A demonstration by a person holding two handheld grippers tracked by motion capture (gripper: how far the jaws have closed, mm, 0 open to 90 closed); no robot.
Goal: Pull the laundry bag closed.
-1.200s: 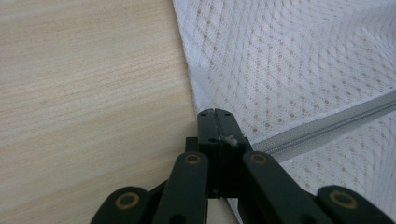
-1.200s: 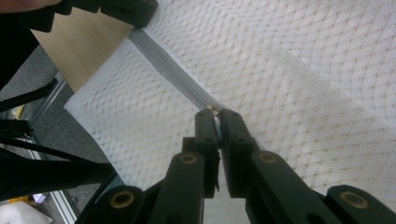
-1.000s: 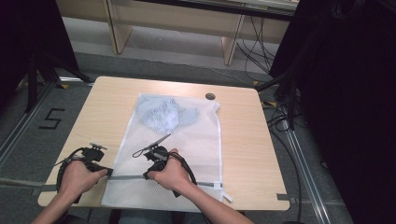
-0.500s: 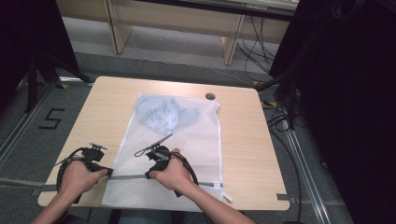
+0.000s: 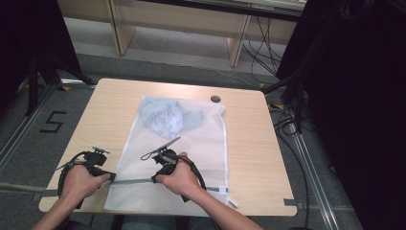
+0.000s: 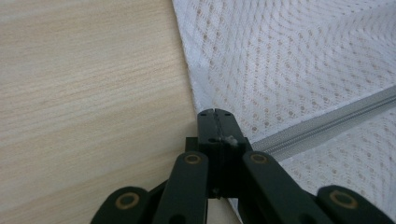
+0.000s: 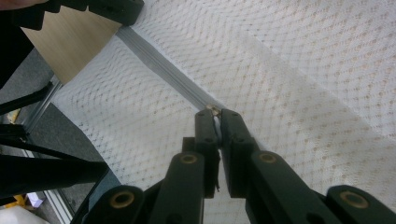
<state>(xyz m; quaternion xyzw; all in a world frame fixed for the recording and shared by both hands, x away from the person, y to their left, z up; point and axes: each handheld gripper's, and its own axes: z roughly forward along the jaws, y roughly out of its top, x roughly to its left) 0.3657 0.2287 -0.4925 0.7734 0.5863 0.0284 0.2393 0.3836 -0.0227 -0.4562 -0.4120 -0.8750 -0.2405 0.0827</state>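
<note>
Mesh laundry bag (image 5: 191, 158) flat on the wooden table (image 5: 249, 143), both my grippers clamped on its grey zipper (image 5: 134, 180).

My left gripper (image 6: 215, 113) pinches the zipper's end at the bag's edge; my right gripper (image 7: 215, 112) is clenched on the zipper pull (image 7: 214, 110) farther along. Bluish cloth (image 5: 167, 117) lies inside at the bag's far end.
</note>
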